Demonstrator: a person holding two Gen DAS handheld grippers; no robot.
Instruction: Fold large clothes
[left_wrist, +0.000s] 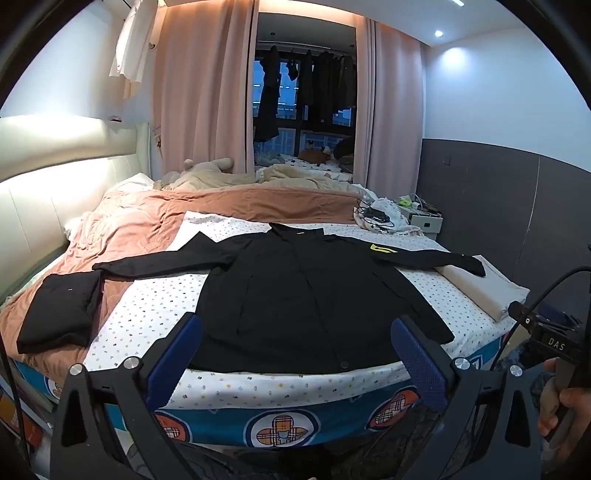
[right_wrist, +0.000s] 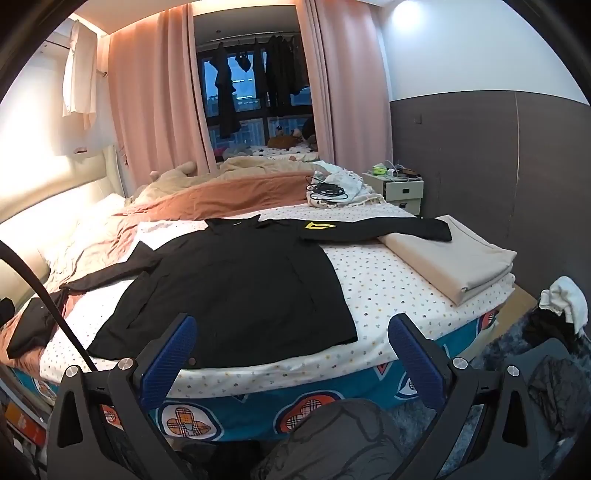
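A large black long-sleeved shirt (left_wrist: 295, 295) lies spread flat on the dotted white sheet, sleeves stretched out to both sides, a yellow patch (left_wrist: 382, 249) on one shoulder. The same shirt (right_wrist: 236, 288) fills the middle of the right wrist view. My left gripper (left_wrist: 295, 350) hangs in front of the bed's near edge, just short of the shirt's hem, its blue pads wide open with nothing between them. My right gripper (right_wrist: 291, 350) stands open likewise, off the shirt's right hem corner, holding nothing.
A folded black garment (left_wrist: 55, 317) lies on the pink blanket at left. A folded beige cloth (right_wrist: 454, 258) rests at the bed's right edge under a sleeve end. Cables and cloth (right_wrist: 332, 190) lie further back, a nightstand (right_wrist: 400, 186) beyond. Clothes are piled on the floor at right (right_wrist: 554, 325).
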